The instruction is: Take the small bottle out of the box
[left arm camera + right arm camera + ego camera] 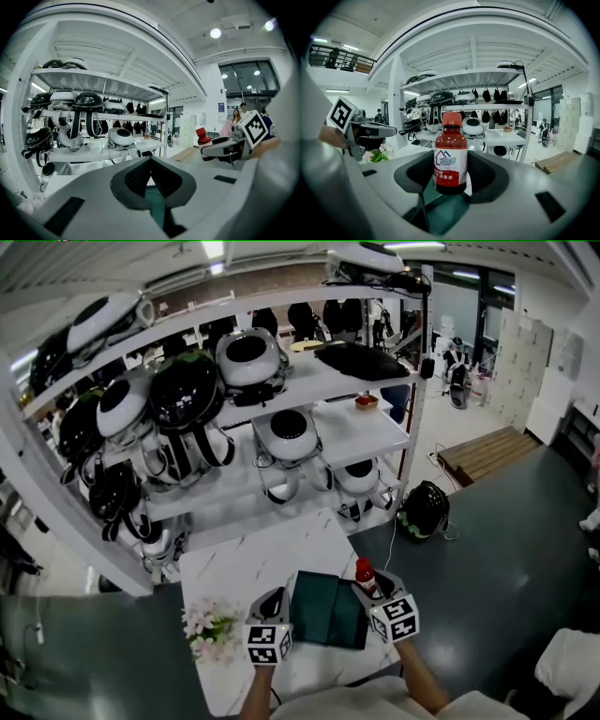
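The small brown bottle has a red cap and a white and red label. It stands upright between the pads of my right gripper, which is shut on it. In the head view the bottle is held just above the right edge of the dark teal box, which lies on the white table. My left gripper is at the box's left edge. In its own view the left gripper has its pads closed together at the tips, and a strip of the teal box runs between them.
A small bunch of pink flowers lies on the table left of the left gripper. Behind the table stands a white shelf rack loaded with several helmets. A black bag and a wooden pallet are on the dark floor to the right.
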Demonstrator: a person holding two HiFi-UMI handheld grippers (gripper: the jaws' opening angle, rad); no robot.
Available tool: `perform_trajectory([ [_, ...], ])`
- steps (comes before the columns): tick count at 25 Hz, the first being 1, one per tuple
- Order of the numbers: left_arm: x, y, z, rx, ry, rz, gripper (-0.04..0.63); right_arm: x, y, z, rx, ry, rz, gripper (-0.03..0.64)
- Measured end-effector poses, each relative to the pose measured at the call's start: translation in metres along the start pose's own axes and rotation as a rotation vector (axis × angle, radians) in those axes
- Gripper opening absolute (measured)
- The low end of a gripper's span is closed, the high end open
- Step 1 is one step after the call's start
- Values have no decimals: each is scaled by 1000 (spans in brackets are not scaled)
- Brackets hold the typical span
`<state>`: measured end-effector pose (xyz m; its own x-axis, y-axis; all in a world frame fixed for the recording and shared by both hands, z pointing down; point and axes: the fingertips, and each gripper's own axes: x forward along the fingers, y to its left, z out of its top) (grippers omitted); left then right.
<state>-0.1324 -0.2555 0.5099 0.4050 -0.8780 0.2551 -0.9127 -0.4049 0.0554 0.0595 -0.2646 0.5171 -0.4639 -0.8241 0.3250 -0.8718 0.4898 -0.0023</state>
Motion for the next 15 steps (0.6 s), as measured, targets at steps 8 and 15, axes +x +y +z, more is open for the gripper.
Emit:
perform_trajectory([
  [8,1,1,2,7,5,-1,18,1,1,3,-4,2,-2,233],
  [15,2,3,0,8,9,-2,18,4,4,1,-14,2,-4,233],
])
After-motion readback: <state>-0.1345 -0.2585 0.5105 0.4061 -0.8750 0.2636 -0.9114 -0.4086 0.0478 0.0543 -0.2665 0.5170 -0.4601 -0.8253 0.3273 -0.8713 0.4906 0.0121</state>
